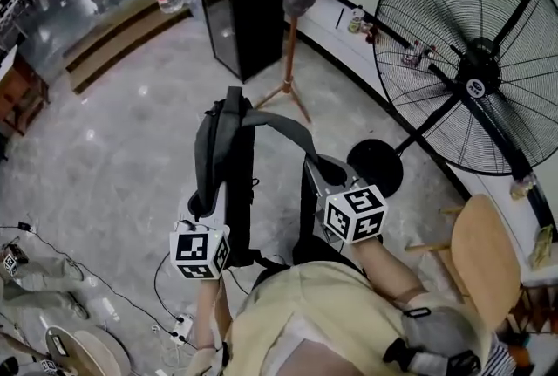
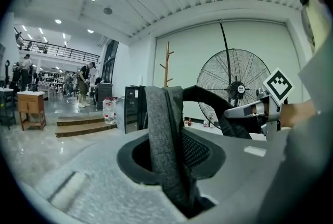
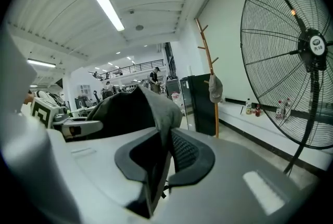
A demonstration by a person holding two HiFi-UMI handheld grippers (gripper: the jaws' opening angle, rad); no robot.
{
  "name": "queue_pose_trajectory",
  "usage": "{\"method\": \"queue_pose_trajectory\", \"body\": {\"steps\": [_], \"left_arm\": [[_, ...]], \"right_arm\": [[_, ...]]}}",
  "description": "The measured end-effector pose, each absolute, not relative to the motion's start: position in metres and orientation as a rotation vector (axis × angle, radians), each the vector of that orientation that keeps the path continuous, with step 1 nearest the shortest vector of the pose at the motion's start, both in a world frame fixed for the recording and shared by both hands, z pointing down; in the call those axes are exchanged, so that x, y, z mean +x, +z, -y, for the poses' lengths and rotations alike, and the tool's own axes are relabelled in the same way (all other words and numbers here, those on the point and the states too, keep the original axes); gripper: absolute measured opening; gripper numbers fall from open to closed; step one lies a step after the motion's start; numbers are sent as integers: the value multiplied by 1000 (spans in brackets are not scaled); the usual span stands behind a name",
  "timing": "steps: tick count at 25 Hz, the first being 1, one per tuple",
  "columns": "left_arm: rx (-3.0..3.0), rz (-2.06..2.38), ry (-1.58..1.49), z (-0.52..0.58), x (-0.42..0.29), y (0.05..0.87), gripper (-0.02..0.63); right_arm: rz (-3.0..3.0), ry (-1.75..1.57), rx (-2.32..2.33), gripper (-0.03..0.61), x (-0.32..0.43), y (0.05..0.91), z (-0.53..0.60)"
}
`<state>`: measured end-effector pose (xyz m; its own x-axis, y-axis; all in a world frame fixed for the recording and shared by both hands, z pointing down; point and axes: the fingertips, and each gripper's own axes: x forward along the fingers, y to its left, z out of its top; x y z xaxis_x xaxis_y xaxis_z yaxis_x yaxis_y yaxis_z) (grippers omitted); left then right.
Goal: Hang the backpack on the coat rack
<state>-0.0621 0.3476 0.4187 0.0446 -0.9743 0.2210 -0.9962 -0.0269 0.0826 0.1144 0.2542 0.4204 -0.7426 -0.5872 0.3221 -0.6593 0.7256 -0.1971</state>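
Left gripper (image 2: 169, 166), right gripper (image 3: 158, 166) each clamp backpack strap (image 2: 164, 129); only head view shows backpack (image 1: 234, 191) full length.

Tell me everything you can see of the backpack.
The backpack is dark grey fabric with padded shoulder straps. It hangs upright in front of the person, short of the coat rack. The left gripper is shut on one strap, the right gripper on the other.

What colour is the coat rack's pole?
The coat rack is orange-brown wood, clearest in the head view.
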Motion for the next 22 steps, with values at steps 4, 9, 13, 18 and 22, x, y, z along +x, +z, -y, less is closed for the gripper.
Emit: {"method": "queue_pose_trajectory", "body": {"steps": [4,9,13,18,22], "left_arm": [[2100,2019,120,-333,-69,426,94],[2069,2040,112,-311,-79,437,94],[2043,2043,122,-285,-82,444,94],[2019,2064,134,-246,-94,437,94],[2001,2088,145,-194,-108,427,94]], "right_arm": [[2699,389,1009,35,107,424,-235],[2743,343,994,35,90,429,-201],[2769,343,976,35,80,431,-169],[2789,361,953,35,66,429,-128],[2810,363,930,35,51,422,-76]]}}
